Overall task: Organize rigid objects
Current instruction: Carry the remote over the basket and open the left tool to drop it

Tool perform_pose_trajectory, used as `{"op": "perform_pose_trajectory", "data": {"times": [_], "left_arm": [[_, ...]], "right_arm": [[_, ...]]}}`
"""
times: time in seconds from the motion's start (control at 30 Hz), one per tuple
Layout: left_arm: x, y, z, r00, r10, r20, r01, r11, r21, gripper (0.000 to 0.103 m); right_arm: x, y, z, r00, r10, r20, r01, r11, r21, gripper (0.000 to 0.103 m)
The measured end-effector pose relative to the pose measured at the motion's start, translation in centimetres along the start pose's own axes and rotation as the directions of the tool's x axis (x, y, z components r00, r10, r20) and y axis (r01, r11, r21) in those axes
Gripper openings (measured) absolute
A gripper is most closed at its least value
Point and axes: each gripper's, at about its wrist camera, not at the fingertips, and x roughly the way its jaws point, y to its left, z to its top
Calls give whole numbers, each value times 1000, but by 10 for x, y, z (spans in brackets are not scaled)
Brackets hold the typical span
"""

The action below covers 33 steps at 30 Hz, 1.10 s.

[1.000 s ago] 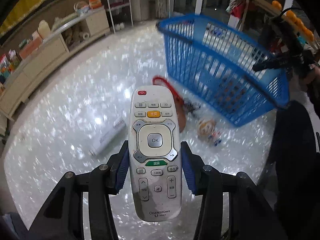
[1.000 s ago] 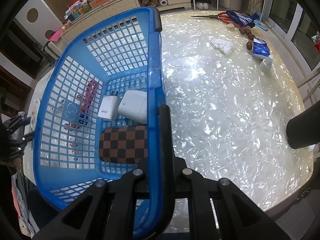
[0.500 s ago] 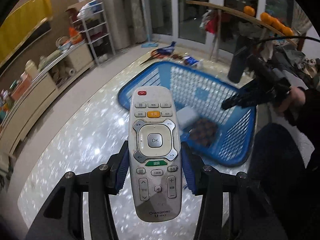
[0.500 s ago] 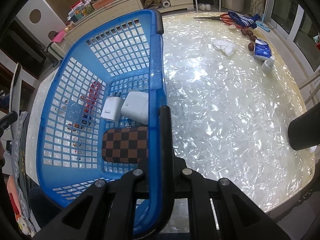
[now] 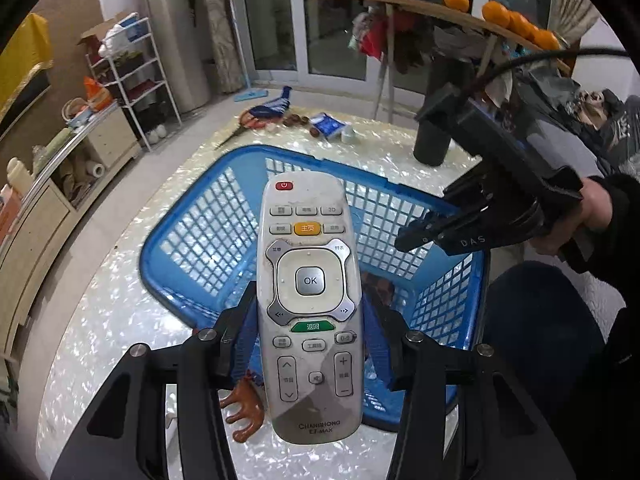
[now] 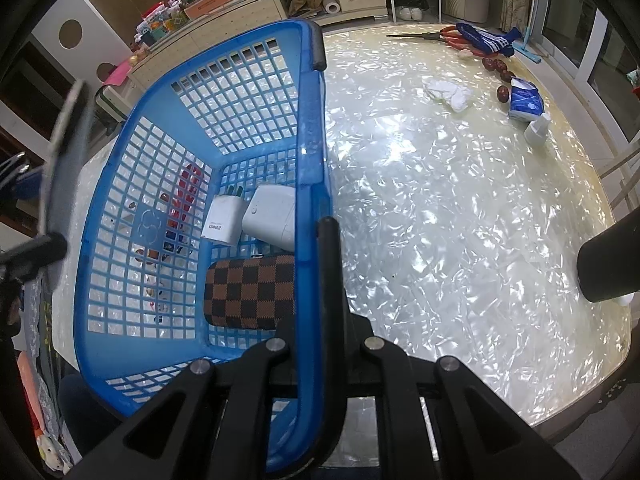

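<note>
A grey-white TV remote [image 5: 310, 300] stands upright between the blue pads of my left gripper [image 5: 312, 320], which is shut on its lower half. It hangs just above the near rim of the blue plastic basket [image 5: 192, 240]. My right gripper [image 6: 316, 248] is shut on the basket's rim [image 6: 312, 160]; in the left wrist view the right gripper [image 5: 408, 236] comes in from the right in a person's hand. Inside the basket lie a white charger [image 6: 222, 220], a white box [image 6: 272, 216] and a brown checkered case [image 6: 248, 292]. The remote shows as a grey blur [image 6: 64, 152] at the basket's left.
The basket sits on a pearly table [image 6: 440, 220]. At the far end lie scissors [image 6: 424, 35], a blue sock [image 6: 484, 40], dark dates [image 6: 496, 66], a tissue pack [image 6: 526, 100], a white cloth [image 6: 448, 94] and a small bottle [image 6: 538, 128]. A black cylinder [image 5: 434, 136] stands at the right. A brown hand-shaped toy [image 5: 244, 412] lies below my left gripper.
My left gripper has carried the remote from beside the basket to above its near rim, rolling as it went. The right gripper and the basket have stayed put.
</note>
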Motion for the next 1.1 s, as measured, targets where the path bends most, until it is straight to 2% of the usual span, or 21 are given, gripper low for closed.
{"op": "perform_pose_trajectory", "data": {"times": [0.57,0.97,1.1], "left_arm": [[64,-13,16,997,-9,-80,17,995,94,52],[98,-16,18,986,-9,-169,38,985,168,52],[108,-21,20,976,35,-213,10,978,208,52]], "right_arm": [[2,-5,2,1000,19,6,-19,1000,15,9],[2,-6,3,999,32,11,-32,999,11,9],[2,-6,2,999,38,14,-39,999,13,9]]}}
